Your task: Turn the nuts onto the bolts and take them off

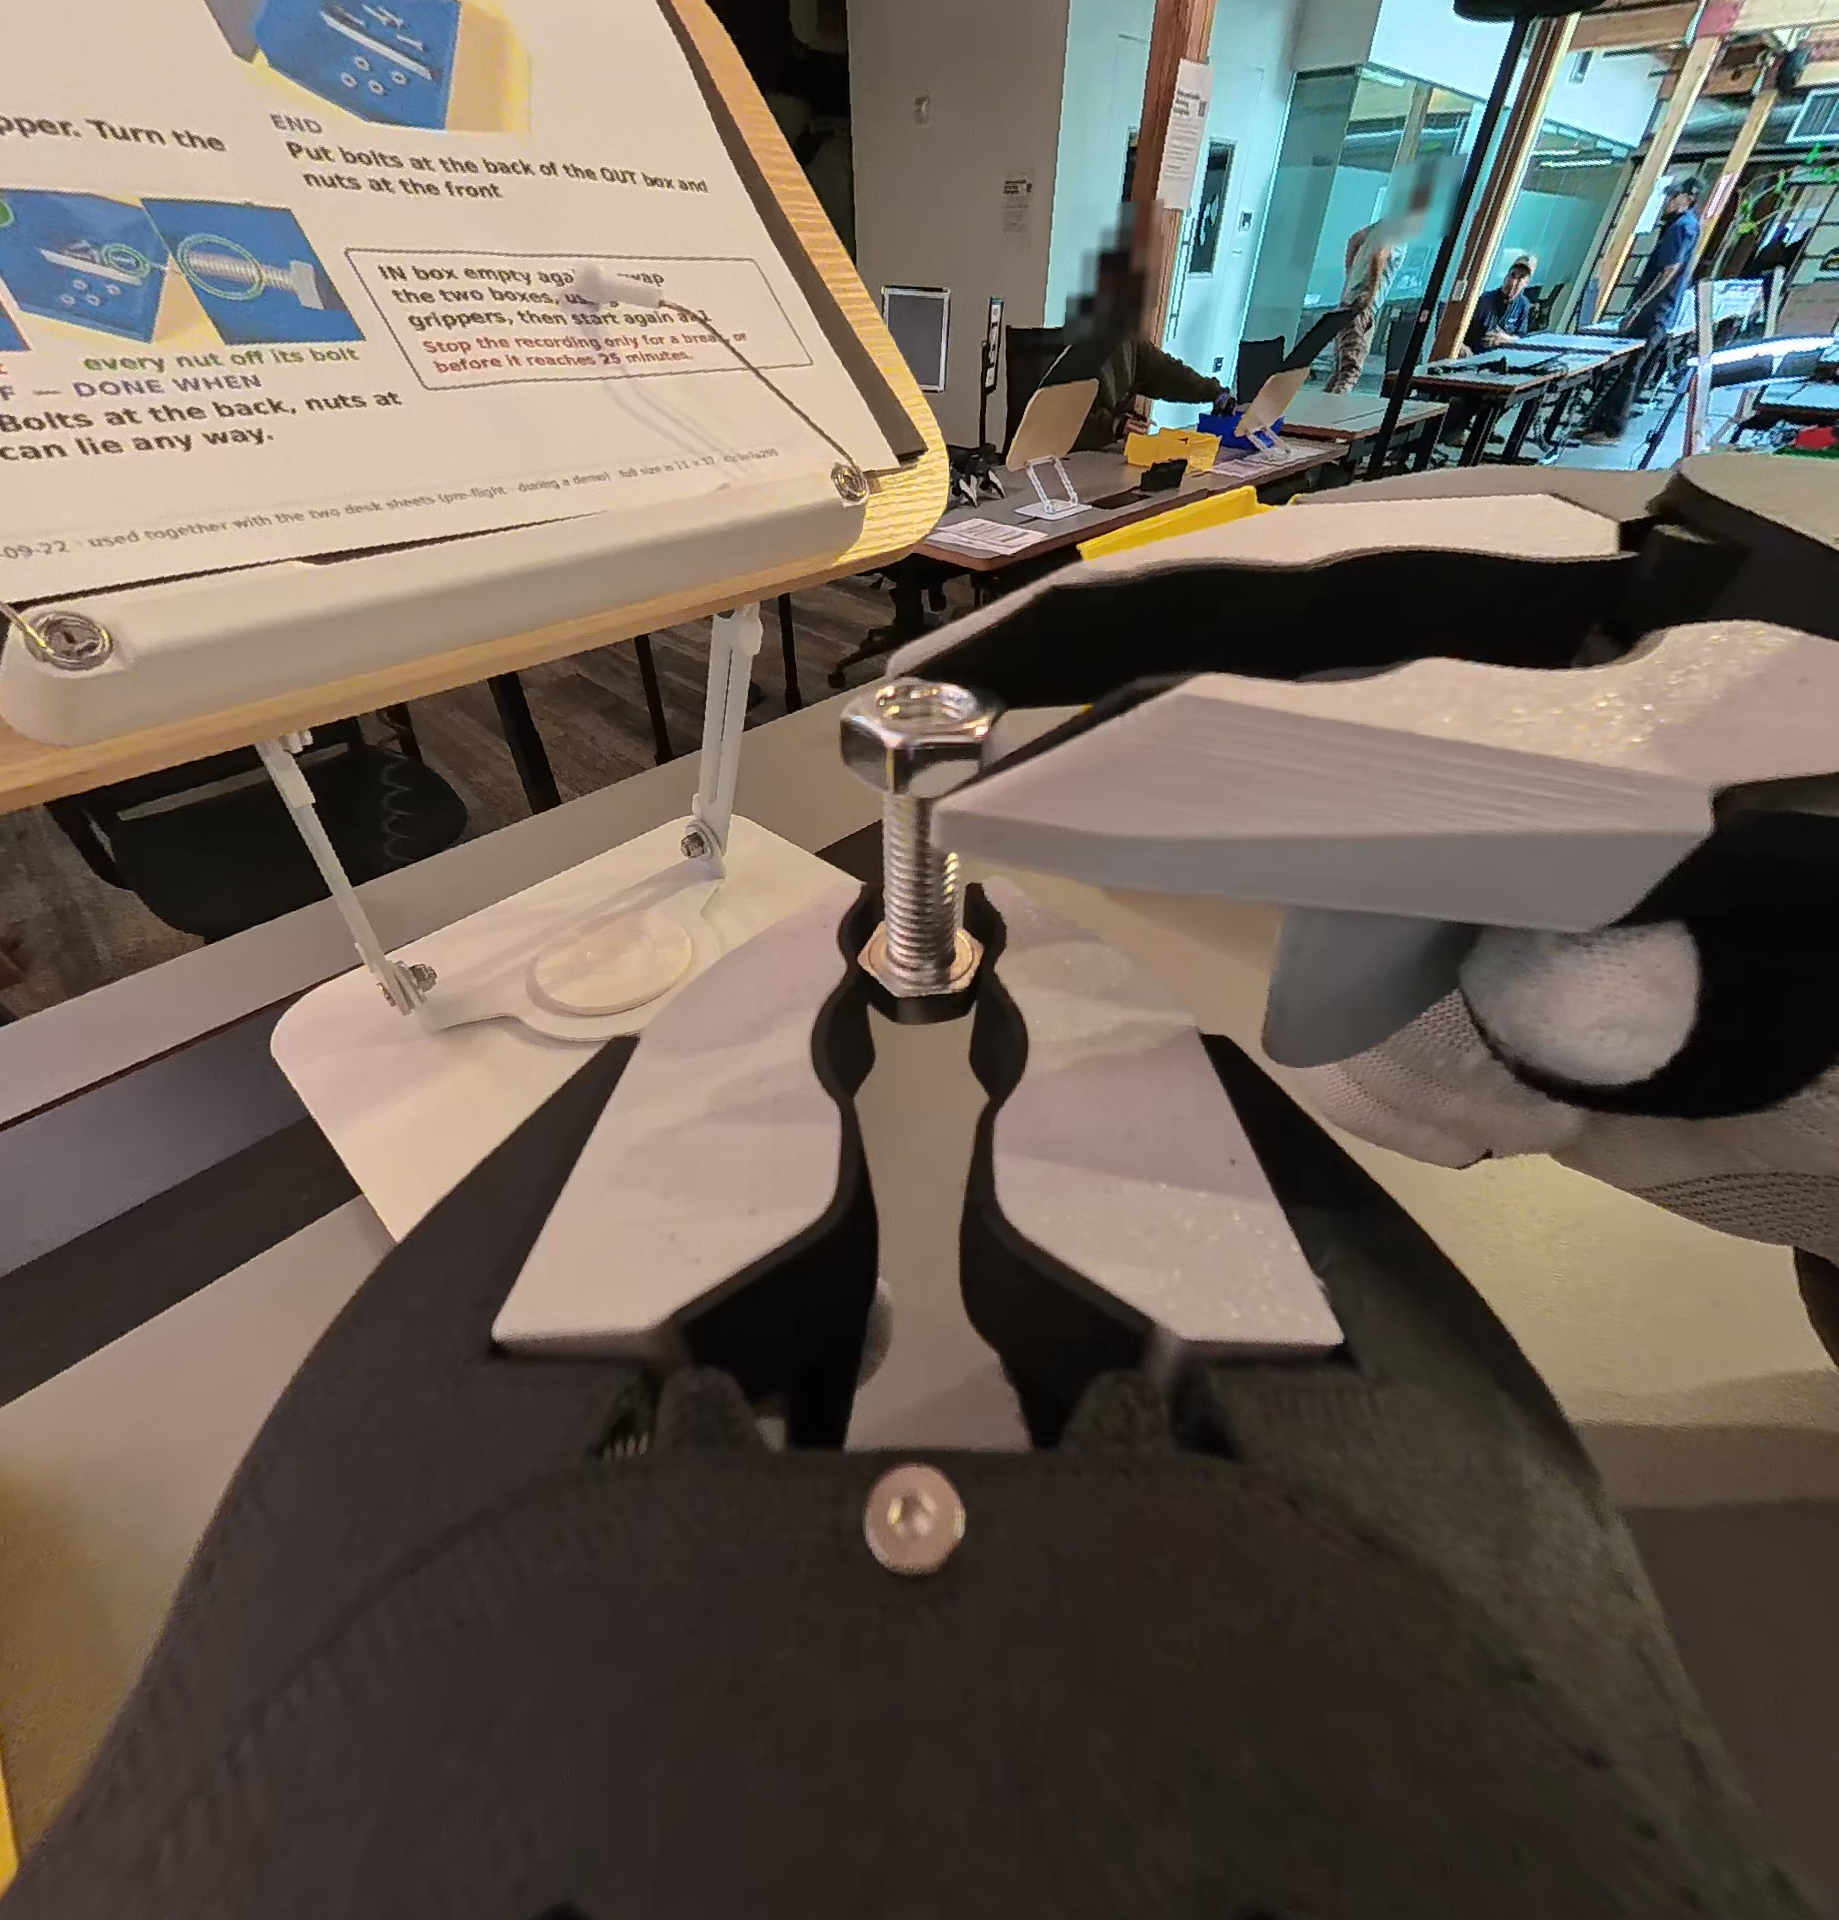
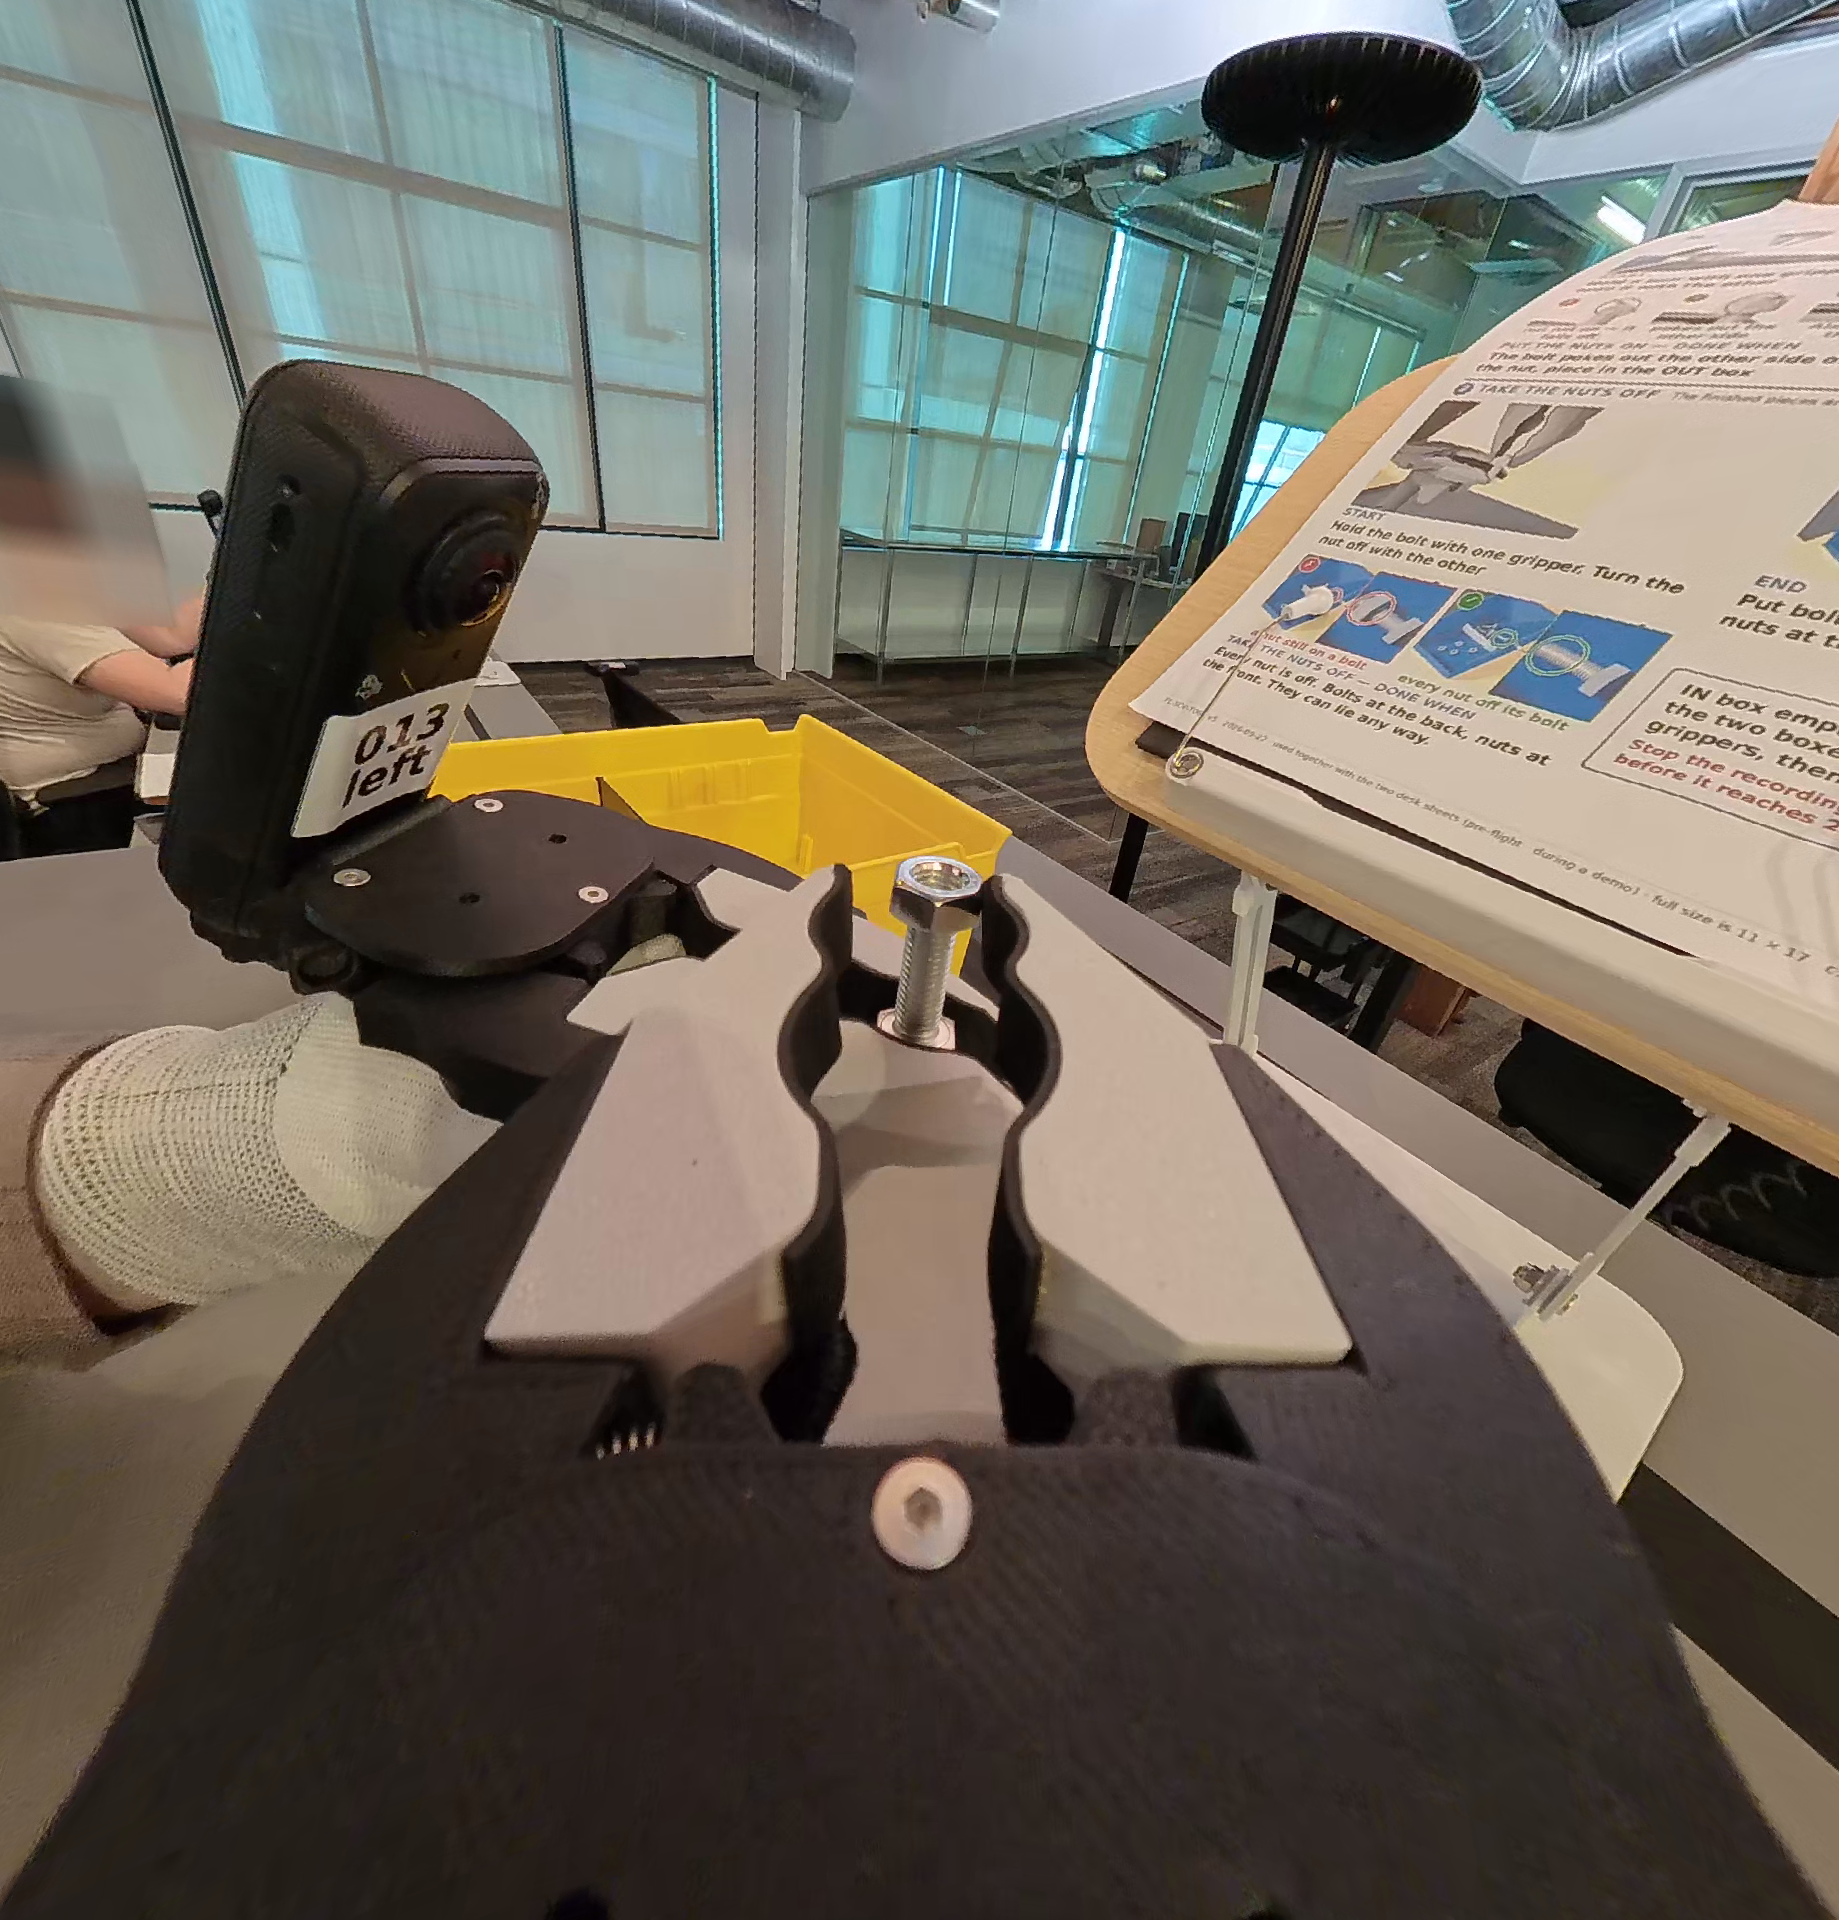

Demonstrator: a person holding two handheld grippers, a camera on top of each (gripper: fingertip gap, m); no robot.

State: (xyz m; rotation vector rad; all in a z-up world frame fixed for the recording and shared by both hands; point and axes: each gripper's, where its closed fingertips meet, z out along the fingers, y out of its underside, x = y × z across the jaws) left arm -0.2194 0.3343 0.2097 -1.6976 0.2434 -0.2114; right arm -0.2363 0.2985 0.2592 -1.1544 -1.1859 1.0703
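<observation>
A silver bolt [image 1: 920, 883] stands upright, thread up. My left gripper [image 1: 920, 977] is shut on its hex head. A silver nut [image 1: 915, 738] sits at the top of the thread. My right gripper [image 1: 917, 746] comes in from the right, with its jaws on either side of the nut. In the right wrist view the nut [image 2: 936, 891] lies between the right gripper's [image 2: 920, 904] tips. It touches the right finger, and a thin gap shows on its left. Below it, the left gripper's fingers [image 2: 686, 935] hold the bolt [image 2: 920, 987].
An instruction sheet on a wooden stand [image 1: 375, 312] leans over the table's far side, on a white base plate [image 1: 375, 1091]. A yellow bin [image 2: 749, 790] stands just behind the bolt. A gloved hand [image 2: 219, 1143] holds the left gripper. People sit at tables in the background. My right fingertips sit around 6 cm from my left ones.
</observation>
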